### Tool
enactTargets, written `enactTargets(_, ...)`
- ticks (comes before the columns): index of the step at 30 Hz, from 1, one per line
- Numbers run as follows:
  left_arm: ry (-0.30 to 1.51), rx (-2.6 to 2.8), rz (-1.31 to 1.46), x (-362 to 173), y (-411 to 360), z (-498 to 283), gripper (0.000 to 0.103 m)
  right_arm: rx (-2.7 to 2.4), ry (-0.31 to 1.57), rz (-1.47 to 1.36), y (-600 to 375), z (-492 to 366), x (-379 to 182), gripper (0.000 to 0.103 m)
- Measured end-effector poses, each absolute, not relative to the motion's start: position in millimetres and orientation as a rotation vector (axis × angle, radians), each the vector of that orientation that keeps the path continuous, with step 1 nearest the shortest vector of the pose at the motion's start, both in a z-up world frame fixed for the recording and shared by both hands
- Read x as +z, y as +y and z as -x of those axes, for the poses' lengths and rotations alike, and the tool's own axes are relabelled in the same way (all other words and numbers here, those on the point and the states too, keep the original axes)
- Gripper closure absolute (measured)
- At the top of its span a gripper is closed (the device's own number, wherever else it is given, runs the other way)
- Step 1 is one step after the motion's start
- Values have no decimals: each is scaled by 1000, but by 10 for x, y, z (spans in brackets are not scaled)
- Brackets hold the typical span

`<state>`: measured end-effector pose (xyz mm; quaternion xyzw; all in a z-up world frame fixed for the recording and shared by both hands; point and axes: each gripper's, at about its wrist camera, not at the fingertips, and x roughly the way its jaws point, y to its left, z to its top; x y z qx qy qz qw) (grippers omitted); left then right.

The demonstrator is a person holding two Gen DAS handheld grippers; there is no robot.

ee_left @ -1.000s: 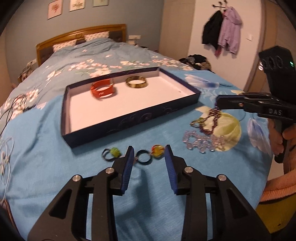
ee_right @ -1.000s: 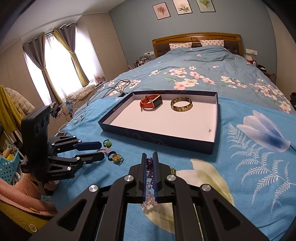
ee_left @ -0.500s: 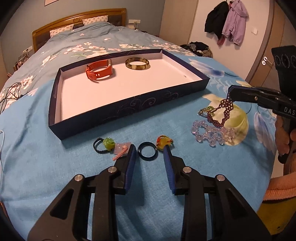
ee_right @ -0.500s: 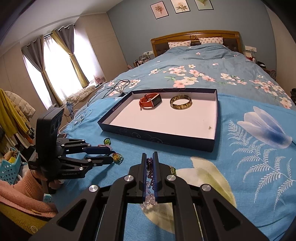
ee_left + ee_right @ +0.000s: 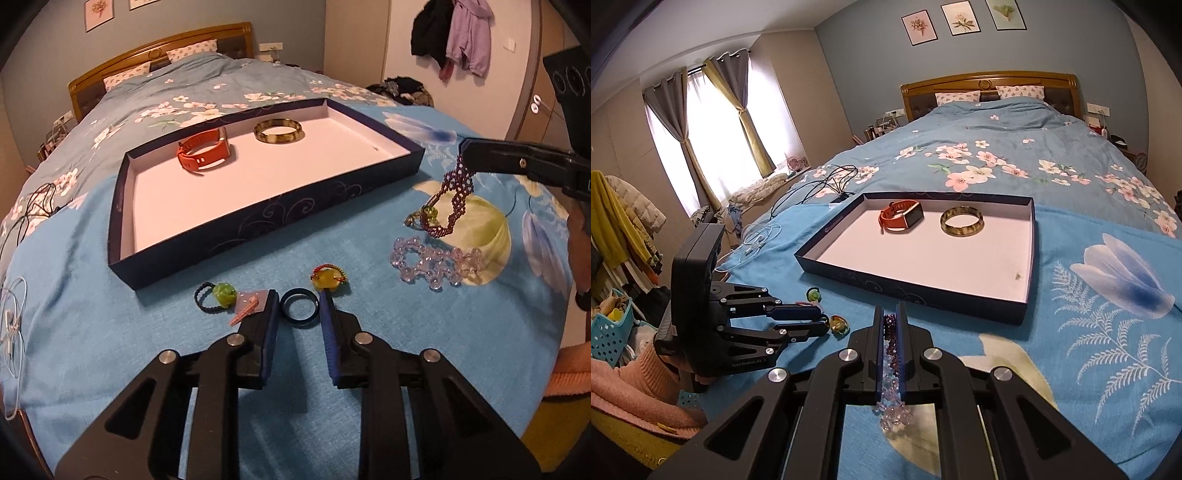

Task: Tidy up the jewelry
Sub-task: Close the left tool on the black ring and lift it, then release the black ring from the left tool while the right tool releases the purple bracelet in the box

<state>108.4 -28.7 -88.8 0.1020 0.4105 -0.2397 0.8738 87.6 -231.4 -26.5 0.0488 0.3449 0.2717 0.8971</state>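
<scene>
Jewelry lies on the blue bedspread (image 5: 110,295) near a dark box (image 5: 258,225). Right claw (image 5: 466,157) pinches a purple bead bracelet (image 5: 452,206), its low end on the bed. Left claw (image 5: 297,299) is wide, a dark ring (image 5: 299,312) between its fingers

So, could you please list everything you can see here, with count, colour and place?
Tray: one, dark blue with white floor, on the bed.
Watch: one, orange, in the tray.
Bangle: one, olive-gold, in the tray, right of the watch.
Dark ring: one, blue-black, on the bedspread between the left fingers.
Green-bead tie: one, left of the ring.
Yellow-bead tie: one, beyond the ring.
Clear bracelet: one, on the bedspread.
Purple bracelet: one, hanging from the right gripper.
Left gripper: open.
Right gripper: shut on the purple bracelet.
</scene>
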Motion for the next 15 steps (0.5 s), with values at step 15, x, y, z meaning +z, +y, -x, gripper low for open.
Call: enactTargets(15, 710, -518, -153, -354, -195, -1112, 80, 587, 635, -65, -2218, -1123, 35, 98)
